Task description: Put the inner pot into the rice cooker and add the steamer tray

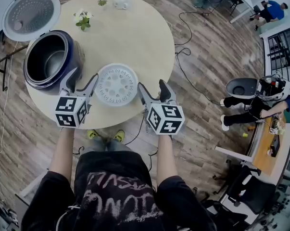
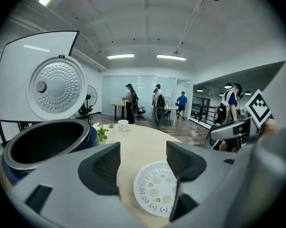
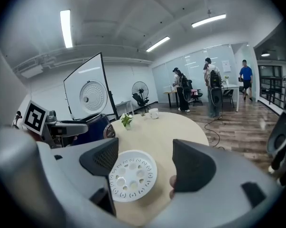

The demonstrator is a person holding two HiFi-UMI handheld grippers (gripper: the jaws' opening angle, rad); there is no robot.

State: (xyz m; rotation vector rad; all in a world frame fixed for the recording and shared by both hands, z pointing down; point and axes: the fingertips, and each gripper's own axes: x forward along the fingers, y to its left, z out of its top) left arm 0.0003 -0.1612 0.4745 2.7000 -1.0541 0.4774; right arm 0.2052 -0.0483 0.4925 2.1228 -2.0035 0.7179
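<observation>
While the tray (image 1: 116, 84) is lying flat, holes facing up, just right of the cooker (image 1: 51, 59), the left gripper (image 1: 82, 83) and right gripper (image 1: 152, 91) are flanking it, jaws gaping, empty.

One round worktop (image 1: 135, 42) carries one rice cooker (image 1: 73, 49) with one lid (image 1: 31, 14), one white steamer tray (image 1: 117, 84), two small plants (image 1: 83, 20) (image 1: 102, 2) and what looks like a single white cup (image 1: 119, 5), too small to be sure, and there are two claws, the left claw (image 1: 81, 82) and the right claw (image 1: 153, 89).
</observation>
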